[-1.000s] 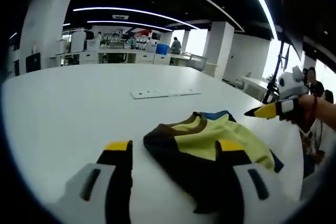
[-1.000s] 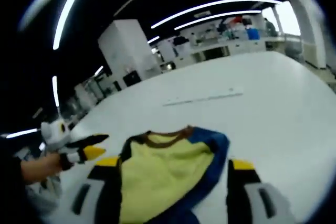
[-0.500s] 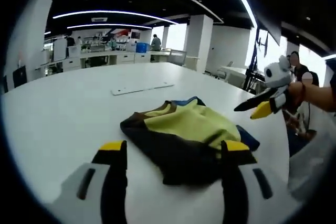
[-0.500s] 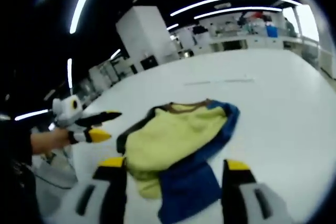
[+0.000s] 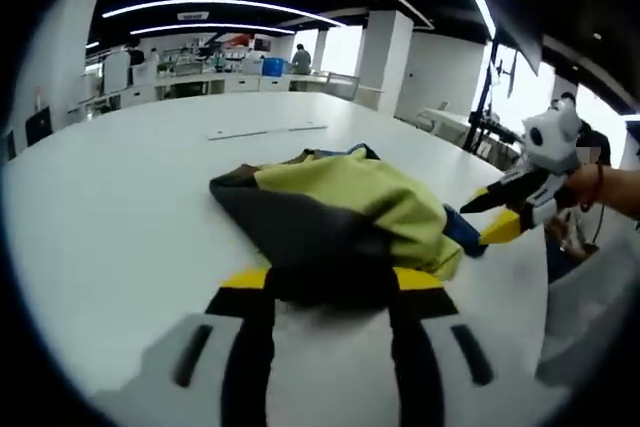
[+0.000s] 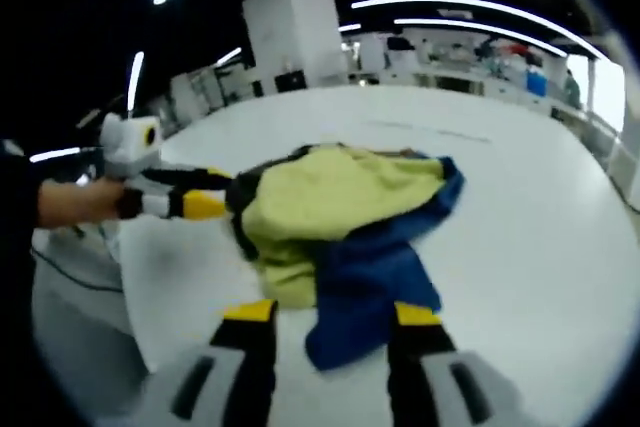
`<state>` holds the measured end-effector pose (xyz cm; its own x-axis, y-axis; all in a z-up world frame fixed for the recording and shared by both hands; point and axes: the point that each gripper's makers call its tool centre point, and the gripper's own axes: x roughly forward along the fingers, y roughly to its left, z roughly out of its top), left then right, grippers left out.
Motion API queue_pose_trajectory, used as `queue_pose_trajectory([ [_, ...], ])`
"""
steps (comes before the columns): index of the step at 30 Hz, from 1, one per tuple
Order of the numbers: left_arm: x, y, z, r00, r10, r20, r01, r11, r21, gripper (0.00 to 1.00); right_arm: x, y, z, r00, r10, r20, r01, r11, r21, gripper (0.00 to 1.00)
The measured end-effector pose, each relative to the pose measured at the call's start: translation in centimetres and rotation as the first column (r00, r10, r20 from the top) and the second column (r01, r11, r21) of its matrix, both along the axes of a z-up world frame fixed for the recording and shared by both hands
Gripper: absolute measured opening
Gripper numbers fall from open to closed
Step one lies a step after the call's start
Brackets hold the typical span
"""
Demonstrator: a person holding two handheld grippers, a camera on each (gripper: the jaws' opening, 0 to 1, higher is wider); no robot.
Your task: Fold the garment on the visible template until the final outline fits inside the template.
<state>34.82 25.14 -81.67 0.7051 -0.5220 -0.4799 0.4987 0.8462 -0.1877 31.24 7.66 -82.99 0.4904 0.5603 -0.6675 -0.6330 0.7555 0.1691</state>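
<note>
The garment point(image 5: 345, 212) lay crumpled on the white table point(image 5: 120, 207), a yellow-green body with a dark panel and a blue sleeve point(image 6: 375, 282) trailing toward the right gripper point(image 6: 325, 312). In the left gripper view, the left gripper point(image 5: 330, 282) had its jaws spread at either side of the dark edge at 6 o'clock, not clamped. The right gripper's jaws stood apart astride the blue sleeve's end. A thin white strip point(image 5: 265, 131) lay on the table at 12 o'clock beyond the garment.
</note>
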Motion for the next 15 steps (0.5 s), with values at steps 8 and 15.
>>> queue_pose_trajectory([
  [8,-0.1,-0.7,-0.5,0.998,0.051,-0.037,-0.052,0.998,-0.047,0.19,0.3,-1.1,-0.8,0.999,-0.031,0.042,0.033,0.998,-0.047,0.21],
  [15,-0.6,-0.5,-0.8,0.996,0.047,-0.071,-0.051,0.997,-0.061,0.03,1.0,-2.0,-1.3,0.995,-0.068,0.078,0.074,0.994,-0.075,0.14],
])
